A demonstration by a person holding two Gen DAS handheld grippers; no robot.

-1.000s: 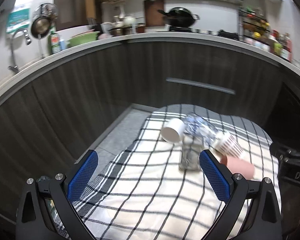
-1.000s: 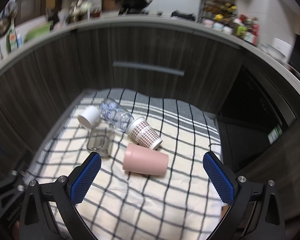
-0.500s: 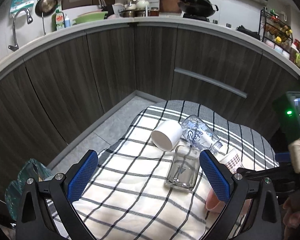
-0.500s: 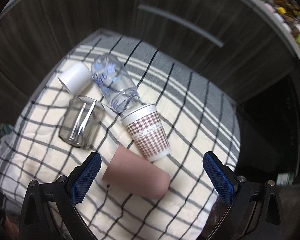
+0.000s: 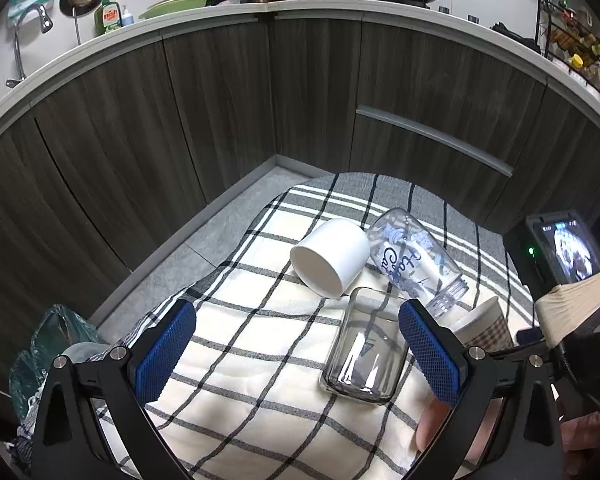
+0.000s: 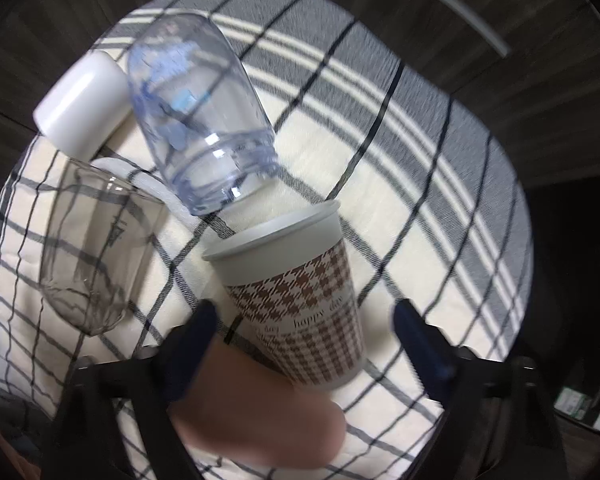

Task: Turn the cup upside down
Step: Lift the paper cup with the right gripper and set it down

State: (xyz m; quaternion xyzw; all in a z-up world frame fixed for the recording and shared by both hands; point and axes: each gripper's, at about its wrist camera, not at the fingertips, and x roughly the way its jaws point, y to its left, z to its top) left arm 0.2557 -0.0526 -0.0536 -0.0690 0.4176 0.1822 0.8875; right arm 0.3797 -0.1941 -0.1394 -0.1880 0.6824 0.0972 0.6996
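Your right gripper (image 6: 304, 332) is spread wide, low over the checked cloth (image 6: 420, 184), w/ the pink cup (image 6: 260, 420) lying on its side right under the jaws, blurred and very close to the lens; can't tell if either pad touches it. Just beyond sits the houndstooth paper cup (image 6: 300, 300), also on its side, then the clear printed tumbler (image 6: 196, 120), the white cup (image 6: 82, 106) and the clear glass (image 6: 92, 252), all tipped over, bunched toward the cloth's far left. Your left gripper (image 5: 296, 356) is also wide, holding nothing, above the cloth's left edge.
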